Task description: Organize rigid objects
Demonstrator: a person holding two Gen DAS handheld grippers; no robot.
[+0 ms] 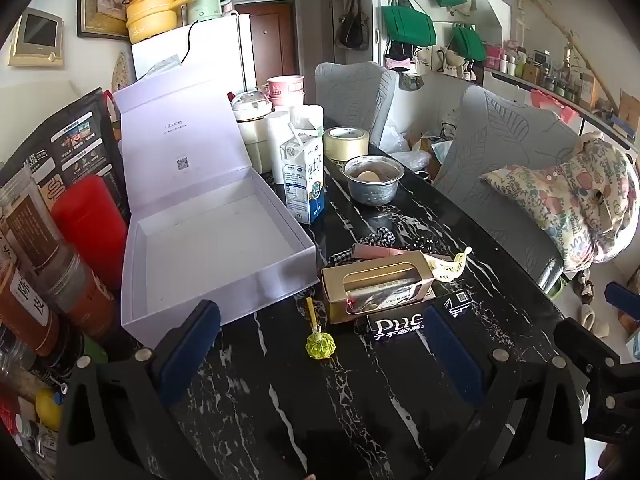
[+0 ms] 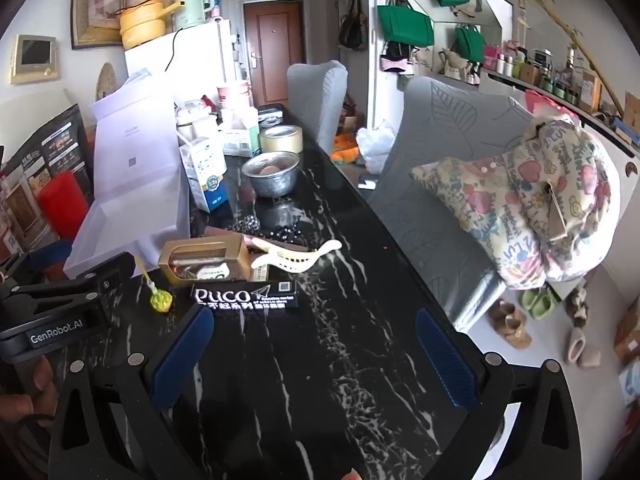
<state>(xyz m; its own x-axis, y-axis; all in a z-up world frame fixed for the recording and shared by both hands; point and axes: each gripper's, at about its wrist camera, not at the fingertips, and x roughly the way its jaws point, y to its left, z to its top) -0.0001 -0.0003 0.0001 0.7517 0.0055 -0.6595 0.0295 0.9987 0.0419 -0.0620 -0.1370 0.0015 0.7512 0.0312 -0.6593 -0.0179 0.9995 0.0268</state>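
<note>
**Both tools wide over the cluttered bench**

Here the left tool [image 1: 320, 344] hangs above the near edge of the black marbled bench [image 1: 400, 400], its blue-padded fingers spread wide with nothing between them but bare bench top. The right tool [image 2: 316, 356] stands the same way, gaping and holding nothing, tilted down toward the bench.

The things to be sorted lie in a loose cluster just ahead of the fingers. An open white box [image 1: 216, 240] sits at the left, its lid [image 1: 180, 136] standing upright behind it and its inside unfilled. Just right of the box's near corner lies a gold carton with a window [image 1: 376, 288], on its side, and touching its front is a flat black box printed with white letters [image 1: 404, 324]. A small yellow-green lollipop [image 1: 319, 344] lies on the bench between the white box and the black one, stick pointing away. A cream hair clip [image 2: 296, 258] rests beside the gold carton's right end, with a dark beaded string [image 2: 276, 232] behind it.

Farther back stand a milk carton [image 1: 304, 180], a metal bowl [image 1: 374, 182] with a pale round thing in it, and a roll of tape [image 1: 346, 142]. A red container [image 1: 88, 224] stands left of the white box.

In the right wrist view a person's fingers [image 2: 24, 396] grip the left tool's handle at the lower left.
</note>
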